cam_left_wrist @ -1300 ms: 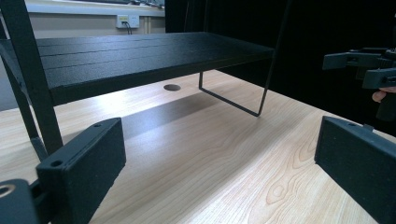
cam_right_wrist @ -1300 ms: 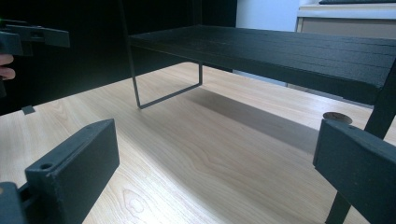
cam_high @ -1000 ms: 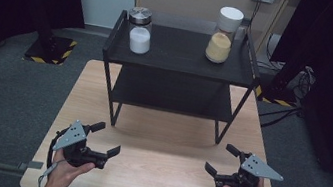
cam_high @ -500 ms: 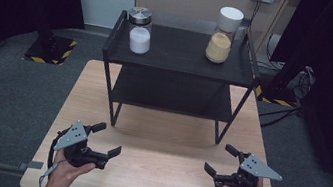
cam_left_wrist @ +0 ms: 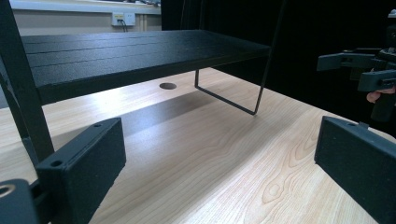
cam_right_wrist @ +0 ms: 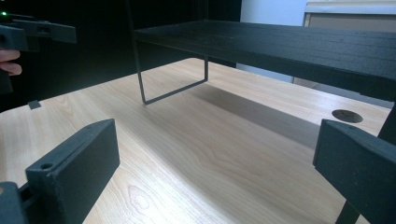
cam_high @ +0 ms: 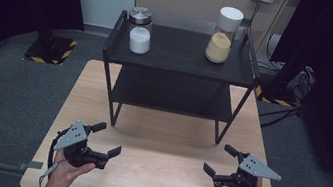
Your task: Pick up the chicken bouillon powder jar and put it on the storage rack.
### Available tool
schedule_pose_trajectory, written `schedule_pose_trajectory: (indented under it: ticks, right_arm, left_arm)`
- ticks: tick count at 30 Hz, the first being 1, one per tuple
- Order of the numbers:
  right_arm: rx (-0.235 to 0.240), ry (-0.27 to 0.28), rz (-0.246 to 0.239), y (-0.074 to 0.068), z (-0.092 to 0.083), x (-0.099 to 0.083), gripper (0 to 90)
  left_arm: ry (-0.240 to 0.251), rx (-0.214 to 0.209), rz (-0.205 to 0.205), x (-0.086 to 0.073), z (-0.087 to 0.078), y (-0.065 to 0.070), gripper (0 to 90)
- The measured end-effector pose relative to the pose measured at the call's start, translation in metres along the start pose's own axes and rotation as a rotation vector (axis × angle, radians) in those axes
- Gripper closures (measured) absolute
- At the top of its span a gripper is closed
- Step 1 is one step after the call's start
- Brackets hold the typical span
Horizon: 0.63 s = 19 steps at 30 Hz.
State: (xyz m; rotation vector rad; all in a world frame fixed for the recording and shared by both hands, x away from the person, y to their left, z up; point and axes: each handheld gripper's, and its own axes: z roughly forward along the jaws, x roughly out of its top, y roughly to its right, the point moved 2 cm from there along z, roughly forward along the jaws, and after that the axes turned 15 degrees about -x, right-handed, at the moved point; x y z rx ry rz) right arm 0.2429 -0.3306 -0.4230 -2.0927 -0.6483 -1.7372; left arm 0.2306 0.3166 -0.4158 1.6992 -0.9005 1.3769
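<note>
Near the bottom of the high view, two hands hold two grippers low over the wooden table (cam_high: 157, 173). The left gripper (cam_high: 105, 139) sits at the lower left with its jaws spread wide and nothing between them. The right gripper (cam_high: 221, 159) sits at the lower right, and its jaws are wide and empty too.

Both grippers face the black rack (cam_high: 178, 57) in the middle of the frame. On its top shelf stand two jars. The jar with white powder (cam_high: 140, 31) has a silver lid and stands at the upper left of the rack. The jar with yellow powder (cam_high: 224, 28) has a white lid and stands at the upper right. Both jars are well apart from the grippers.

I think the work here is to reach up for a jar. To do it well, each hand should lift first, so it goes over the front edge of the rack, and then close gently around the glass below the lid. Keep the jar straight up so it does not tip.

The raised side rails of the rack could bump a gripper. The thin legs and the lower shelf (cam_high: 172, 94) stand in the way of a low reach. A small round hole (cam_left_wrist: 167, 86) sits in the table under the rack.
</note>
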Motion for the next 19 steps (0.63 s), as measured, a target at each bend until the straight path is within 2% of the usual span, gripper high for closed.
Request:
schedule_pose_trajectory:
  ticks: [4, 7, 12, 19]
  right_arm:
    - [0.003, 0.006, 0.007, -0.0007, -0.0002, -0.0002, 1.0]
    - [0.011, 0.013, 0.035, 0.0002, 0.0008, -0.0028, 1.0]
    - [-0.002, 0.038, 0.083, -0.0010, 0.0001, -0.0073, 0.8]
    - [-0.011, 0.042, 0.089, -0.0025, 0.0007, -0.0083, 0.8]
  left_arm:
    - [0.006, -0.003, 0.004, 0.0002, -0.0012, 0.0013, 0.8]
    - [0.004, 0.001, 0.002, 0.0002, -0.0011, 0.0006, 0.8]
    - [0.003, -0.001, 0.006, 0.0005, -0.0008, 0.0008, 0.8]
    - [0.001, -0.001, 0.006, 0.0007, -0.0004, 0.0001, 0.8]
